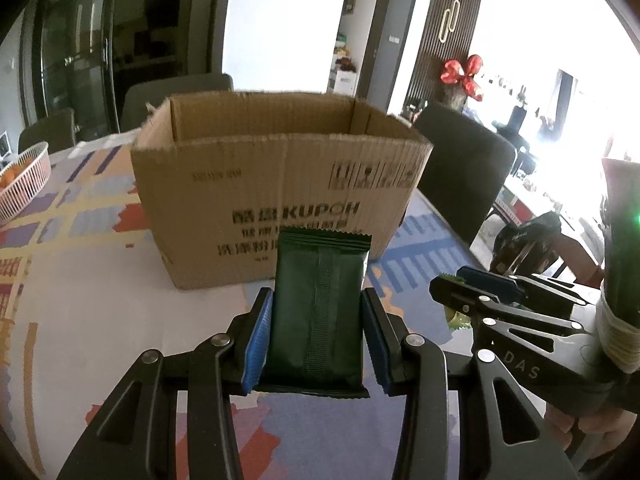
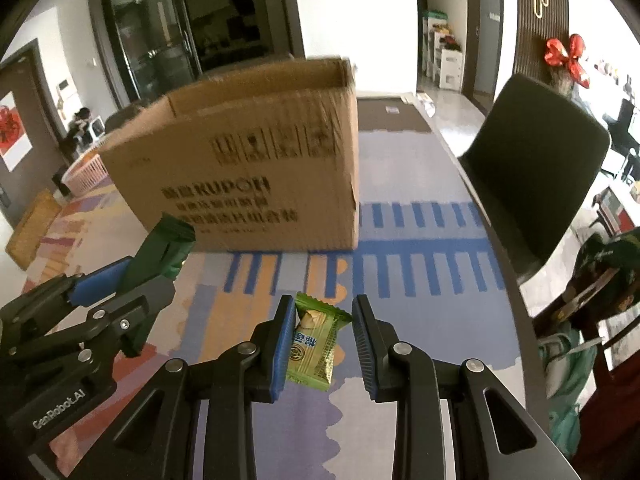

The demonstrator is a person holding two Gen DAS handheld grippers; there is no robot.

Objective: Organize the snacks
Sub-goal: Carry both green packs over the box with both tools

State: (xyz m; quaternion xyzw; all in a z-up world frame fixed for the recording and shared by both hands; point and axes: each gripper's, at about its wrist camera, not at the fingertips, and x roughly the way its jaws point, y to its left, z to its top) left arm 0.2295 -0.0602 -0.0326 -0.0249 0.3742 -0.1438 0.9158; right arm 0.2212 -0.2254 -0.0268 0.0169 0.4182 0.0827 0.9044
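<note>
Daylit and bright overall, with strong glare washing out the right side of the left wrist view and bleaching the white far wall (image 1: 288,20). Dark vignette and curved bending at all corners. Motion blur smearing the print on the brown cardboard box (image 2: 256,160) in the right wrist view; near parts sharp.

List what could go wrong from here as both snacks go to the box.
1. The light green snack touches only one blue pad of the right gripper, with a gap on the other side; it may slip out.
2. The cardboard box has a tall front wall; the dark green packet in the left gripper could catch its rim.
</note>
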